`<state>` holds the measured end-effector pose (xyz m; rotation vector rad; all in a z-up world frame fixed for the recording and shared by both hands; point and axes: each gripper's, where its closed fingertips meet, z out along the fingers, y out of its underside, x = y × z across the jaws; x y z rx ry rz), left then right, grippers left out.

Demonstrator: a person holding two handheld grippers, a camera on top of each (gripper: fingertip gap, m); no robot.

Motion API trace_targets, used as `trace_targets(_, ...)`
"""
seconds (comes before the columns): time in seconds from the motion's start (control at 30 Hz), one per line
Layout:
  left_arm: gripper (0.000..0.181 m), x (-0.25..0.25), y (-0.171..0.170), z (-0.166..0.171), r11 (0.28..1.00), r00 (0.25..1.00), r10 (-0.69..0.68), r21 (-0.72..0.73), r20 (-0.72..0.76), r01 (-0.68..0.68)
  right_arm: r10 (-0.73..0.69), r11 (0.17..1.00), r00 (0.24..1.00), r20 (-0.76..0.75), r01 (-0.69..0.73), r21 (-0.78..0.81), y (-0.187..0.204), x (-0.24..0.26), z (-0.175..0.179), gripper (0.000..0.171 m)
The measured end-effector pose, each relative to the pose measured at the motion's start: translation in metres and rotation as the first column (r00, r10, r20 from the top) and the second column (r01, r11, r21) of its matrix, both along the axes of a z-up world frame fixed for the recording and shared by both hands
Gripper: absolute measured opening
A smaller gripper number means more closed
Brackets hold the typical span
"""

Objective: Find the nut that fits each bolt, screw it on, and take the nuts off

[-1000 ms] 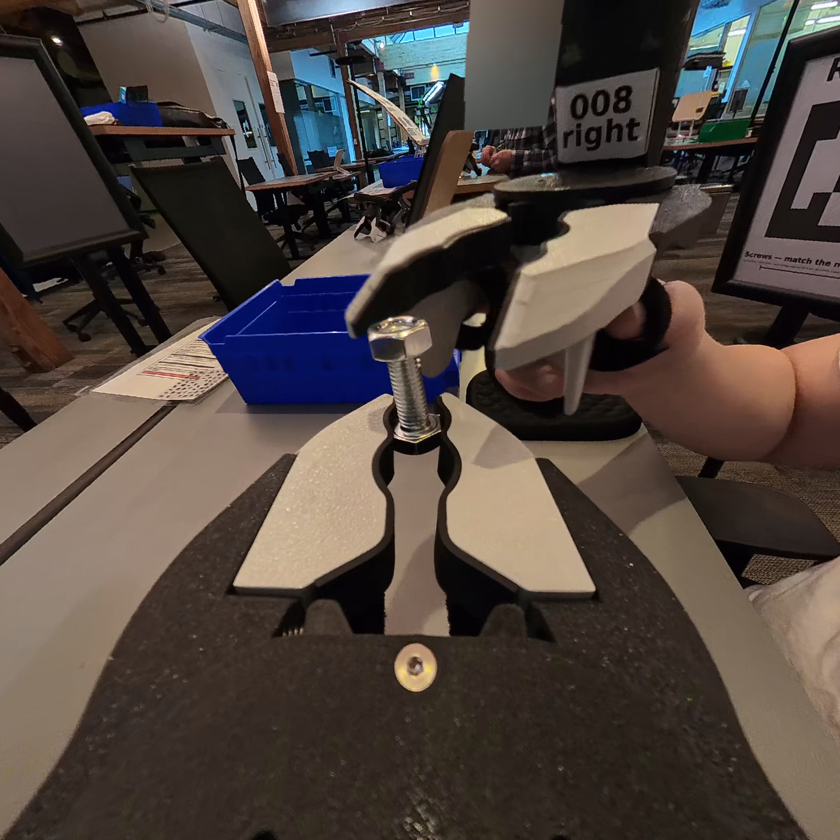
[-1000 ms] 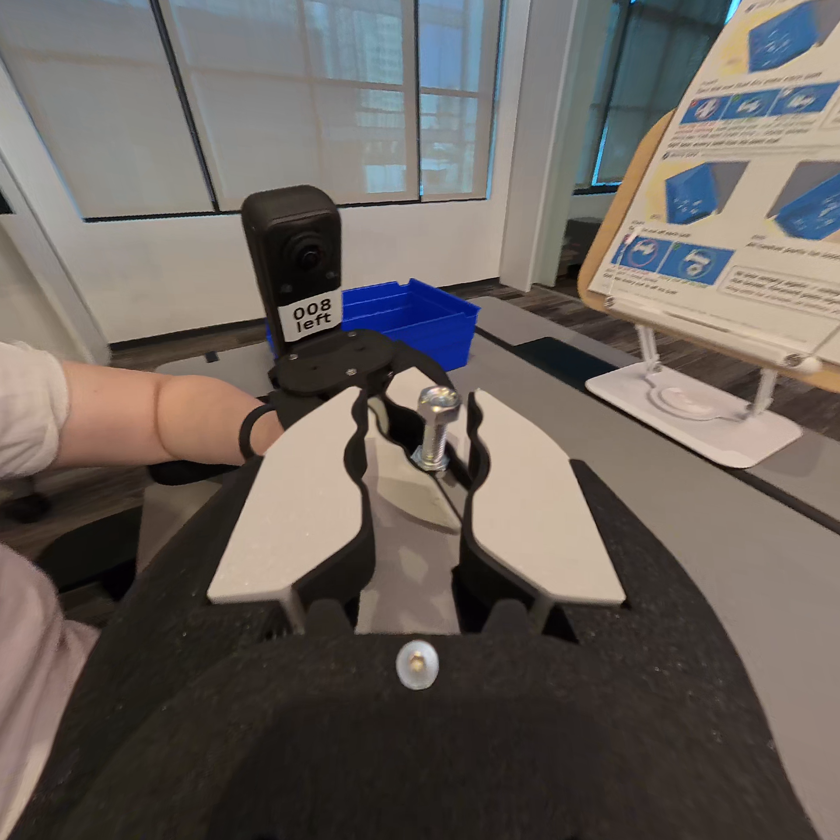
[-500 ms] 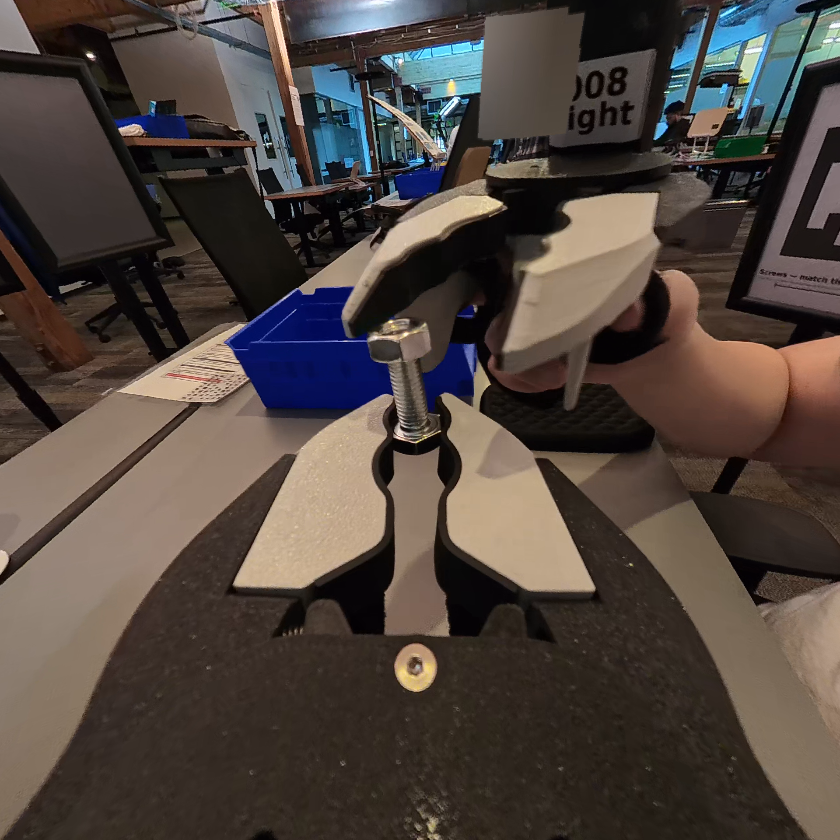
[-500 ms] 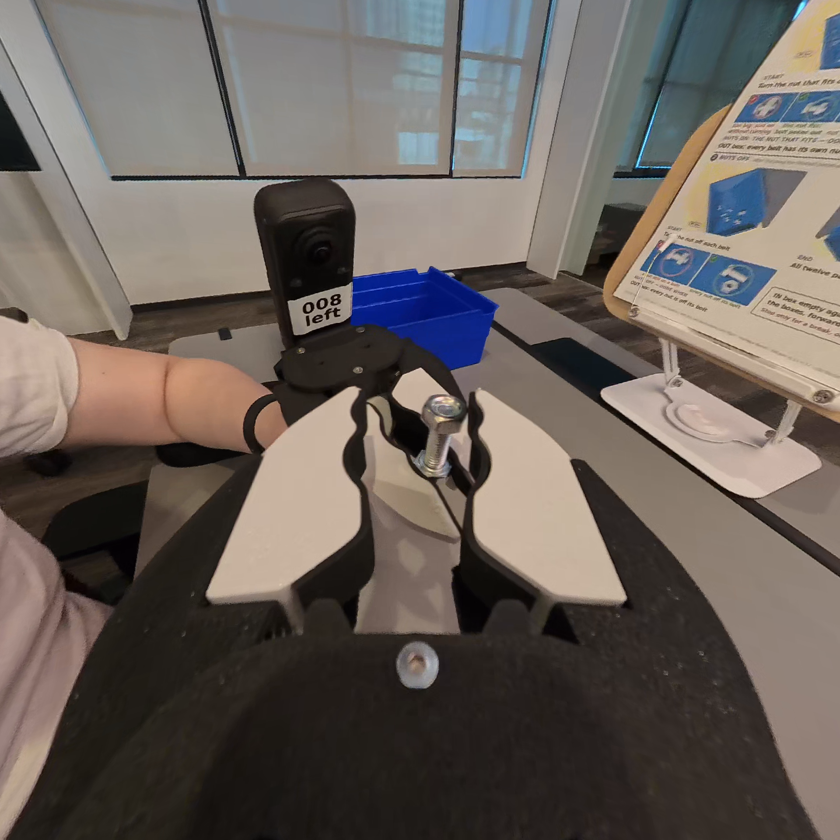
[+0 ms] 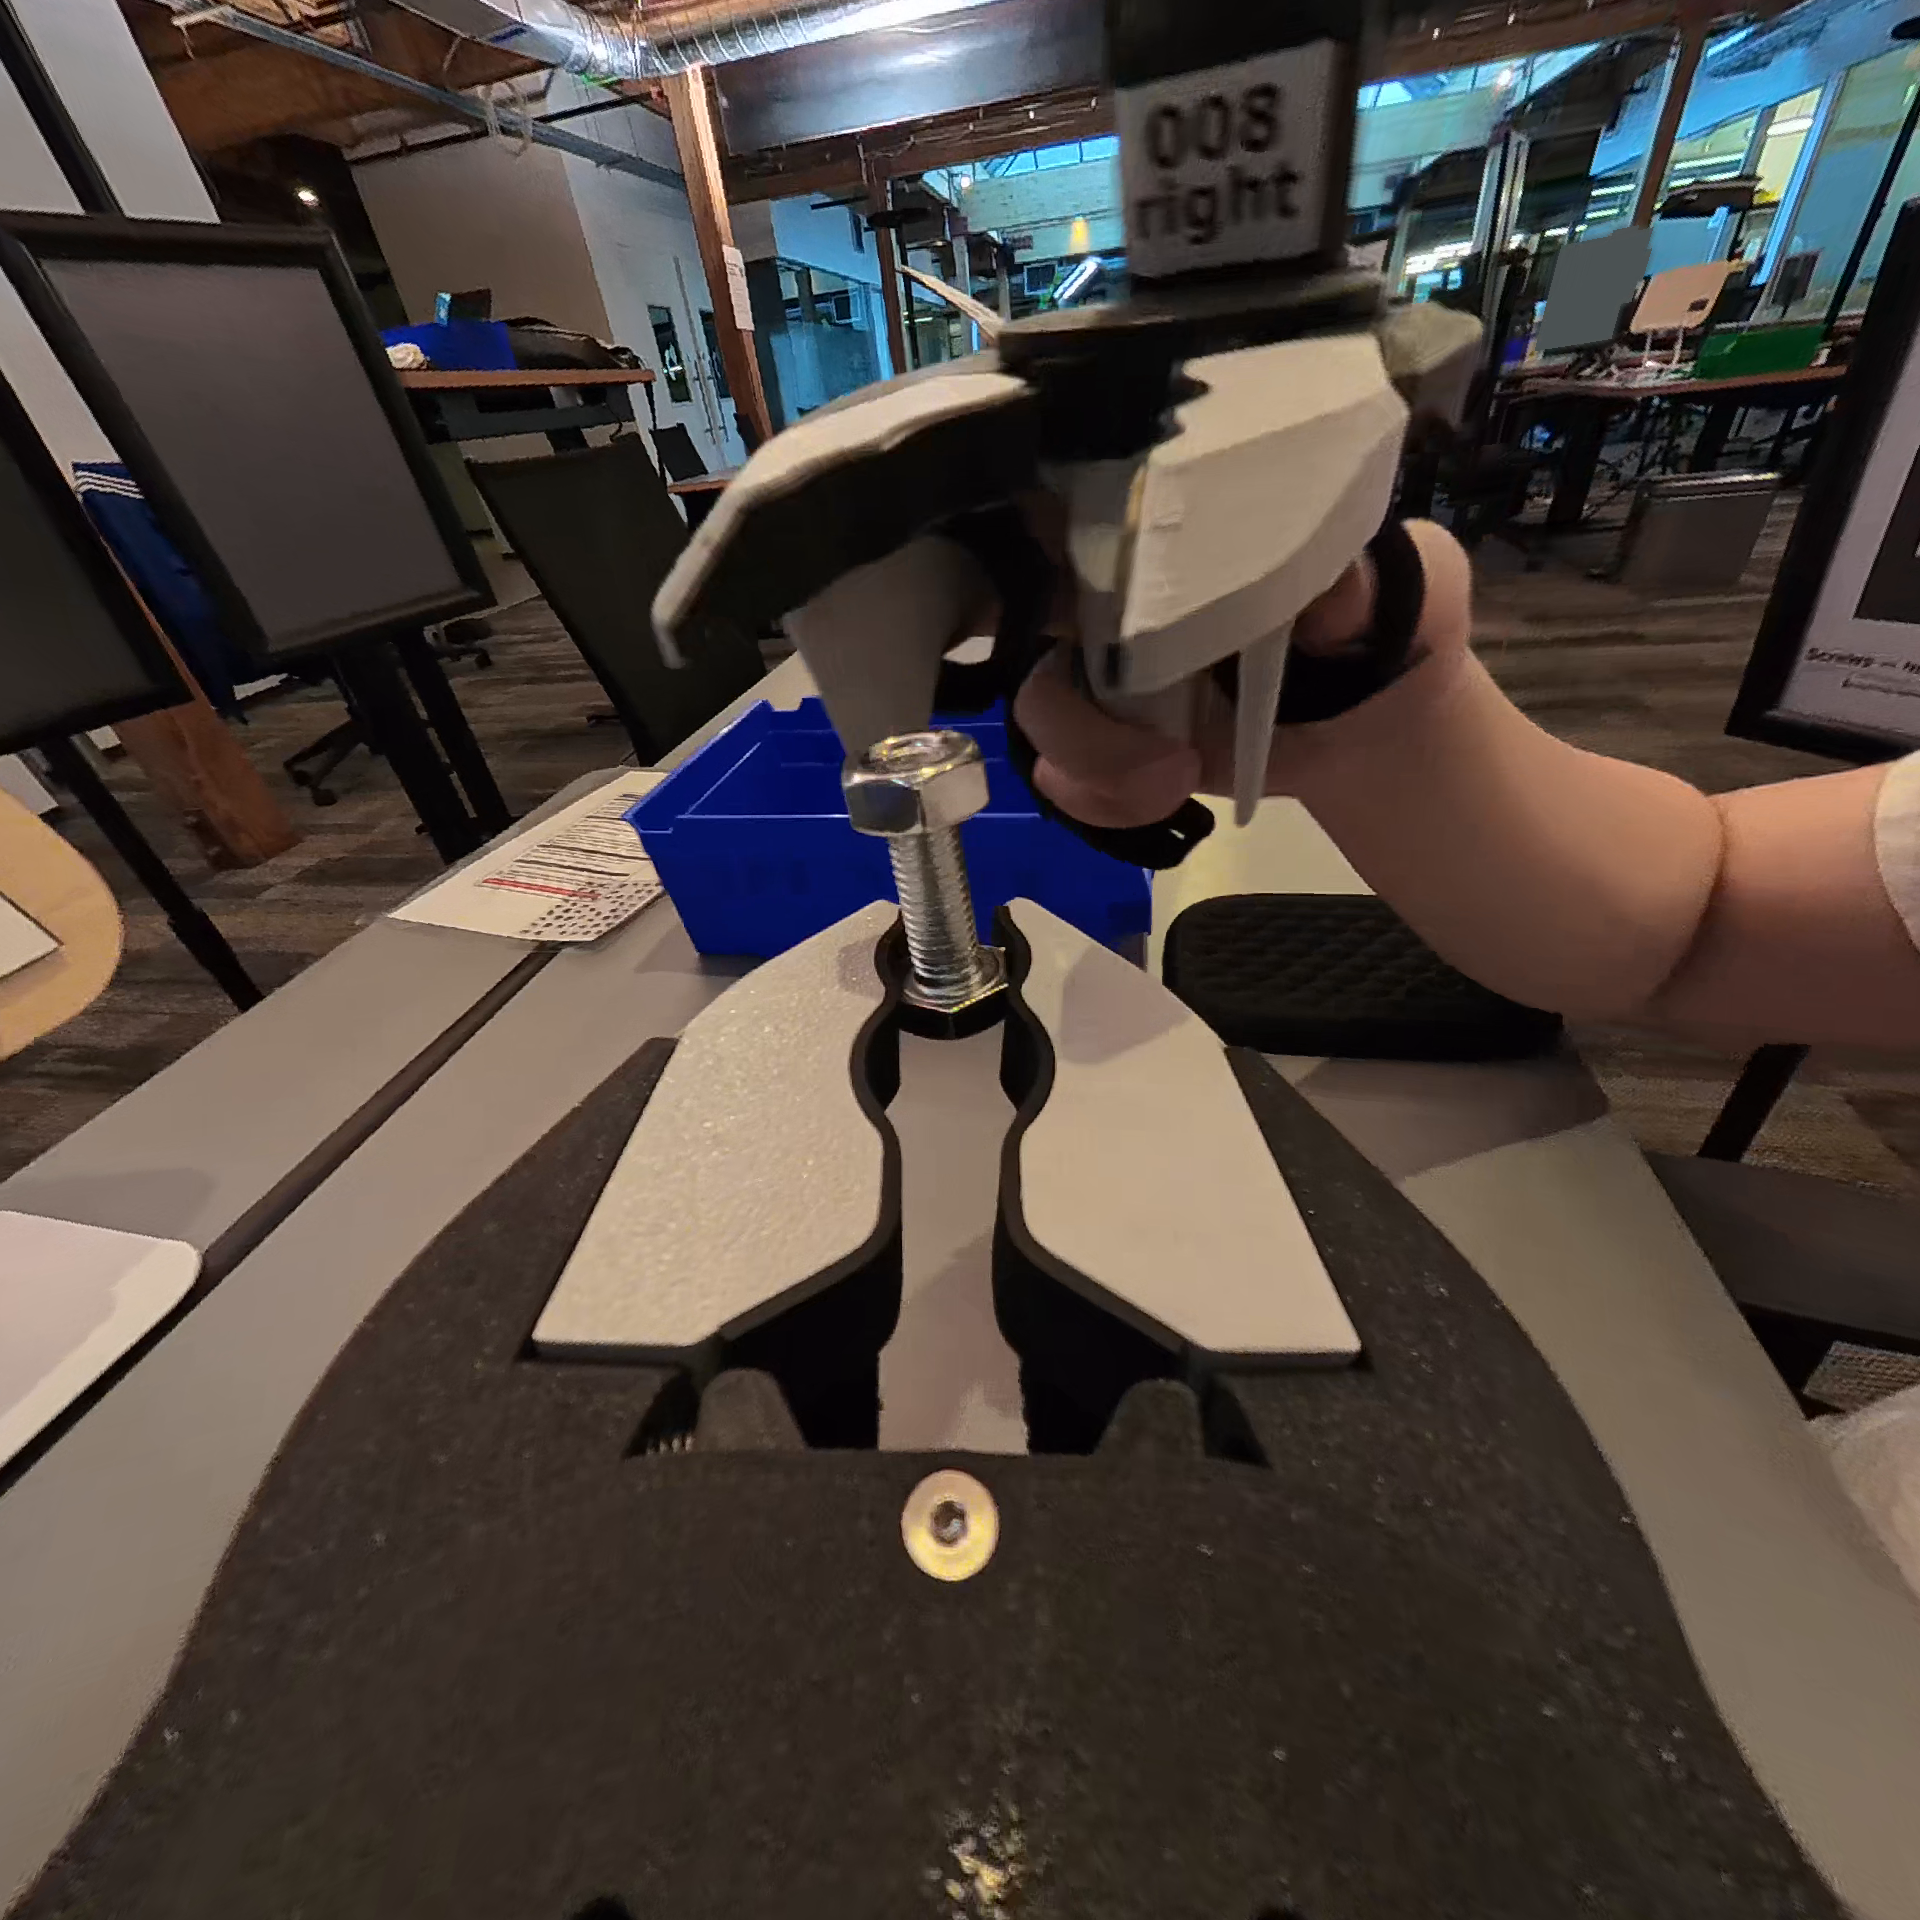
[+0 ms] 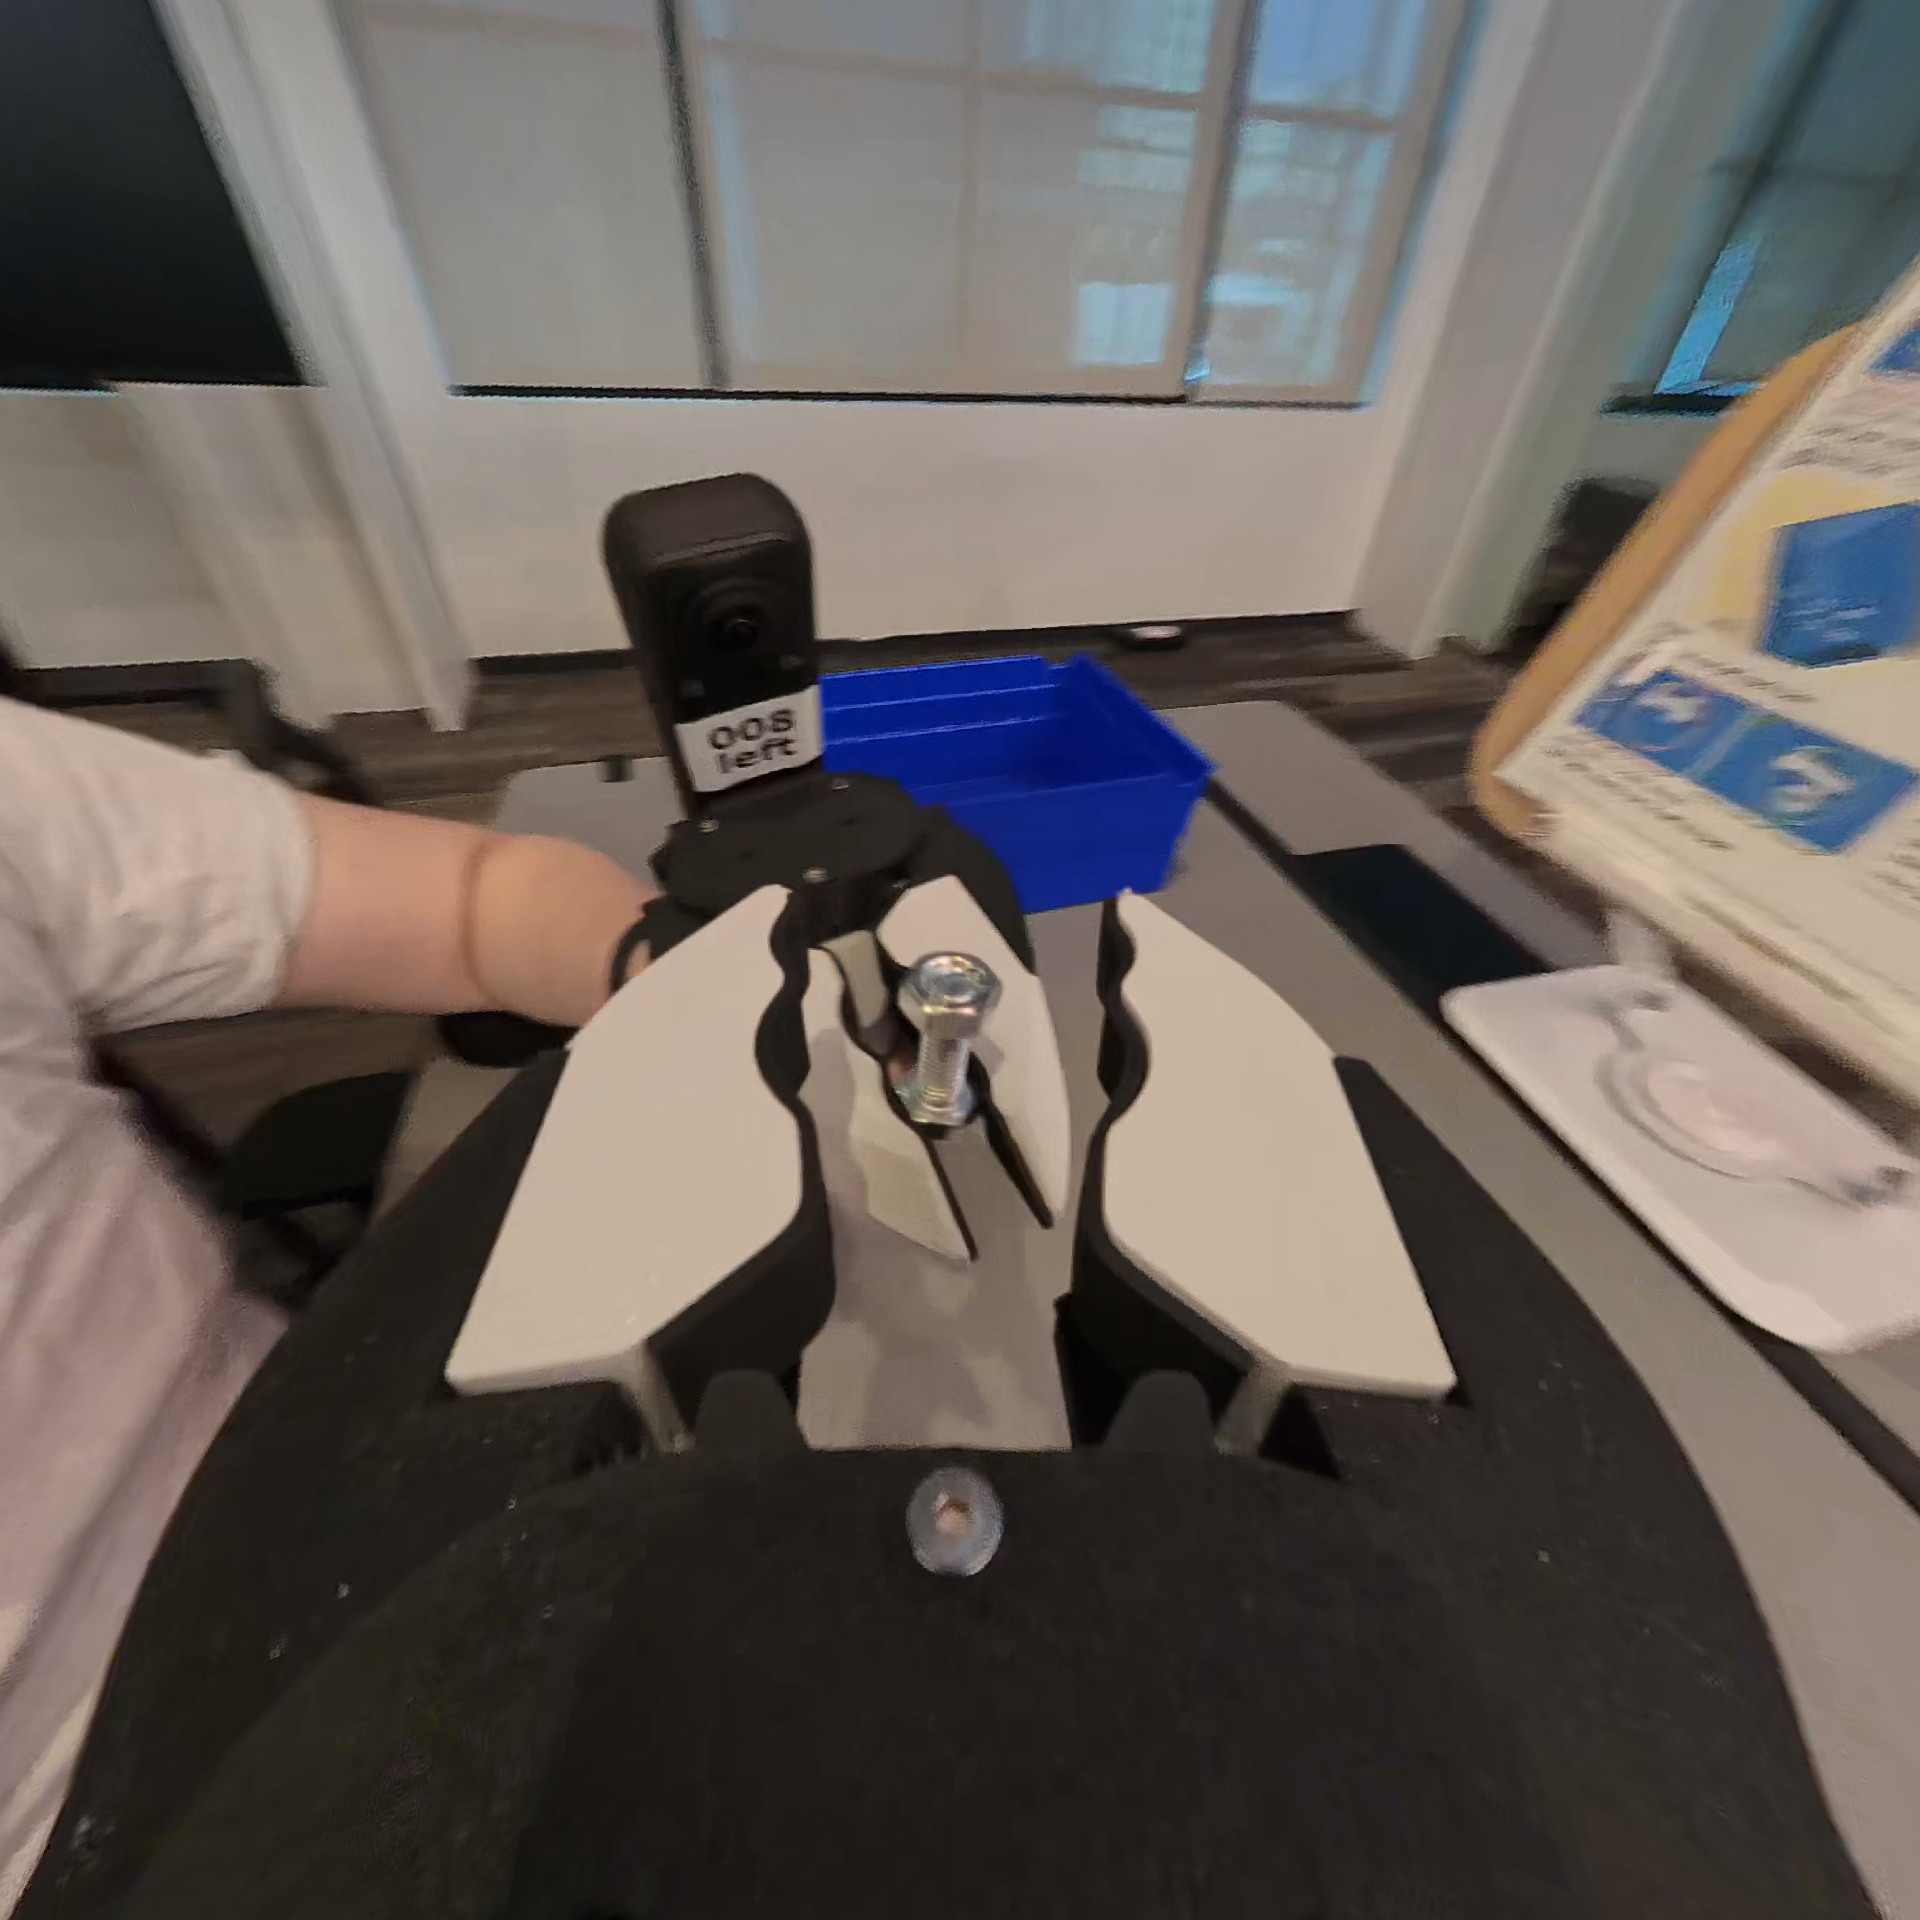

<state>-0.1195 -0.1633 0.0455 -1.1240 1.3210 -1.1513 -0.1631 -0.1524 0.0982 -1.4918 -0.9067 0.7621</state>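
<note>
A: In the left wrist view, what does the left tool [image 5: 943,971] have hold of?

B: Its two fingers are nearly closed, pinching a hex nut [image 5: 951,992] at their tips. A silver bolt [image 5: 928,868] stands upright out of that nut, hex head on top, threads showing in between.

A: And the other one?

B: The right tool [image 5: 831,665] hangs above the bolt head, gripped by a hand [image 5: 1340,707]. Its fingers are spread apart and none of them touches the bolt; one grey tip sits just over the head. A blue bin [image 5: 790,842] stands behind the bolt on the grey surface [image 5: 312,1060], with a printed sheet [image 5: 566,888] to its left and a black pad [image 5: 1351,977] to its right.

A: Now the right wrist view?

B: Blurred, but clear enough. The right tool [image 6: 945,997] is wide open and holds nothing. The bolt [image 6: 940,1039] shows in the gap between its fingers, tilted a little in this view, with the nut [image 6: 932,1103] at its lower end clamped in the left tool [image 6: 935,1117]. The blue bin [image 6: 1029,790] sits beyond on the surface [image 6: 1299,831], and an instruction board [image 6: 1745,831] leans on a white stand at the right.
</note>
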Motion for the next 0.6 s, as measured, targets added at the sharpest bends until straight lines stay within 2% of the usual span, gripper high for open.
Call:
trace_targets(0.07, 0.014, -0.003, 0.005, 0.003, 1.0, 1.0, -0.006, -0.011, -0.001, 0.006, 0.126, 0.99, 0.992, -0.024, -0.127, -0.063, 0.002, -0.008, 0.002, 0.056)
trace_targets(0.17, 0.014, -0.009, 0.014, 0.009, 0.999, 1.0, -0.014, -0.041, 0.016, 0.014, 0.234, 0.967, 0.969, -0.084, -0.241, -0.082, 0.005, -0.01, 0.007, 0.057)
trace_targets(0.4, 0.014, -0.014, 0.027, 0.01, 1.0, 1.0, 0.006, -0.013, 0.007, -0.006, 0.245, 0.967, 0.962, -0.121, -0.251, -0.034, 0.008, -0.013, -0.001, 0.056)
trace_targets(0.6, 0.014, -0.013, 0.03, 0.005, 1.0, 1.0, 0.017, -0.003, -0.008, -0.017, 0.21, 0.977, 0.977, -0.043, -0.211, -0.013, 0.006, -0.017, -0.009, 0.06)
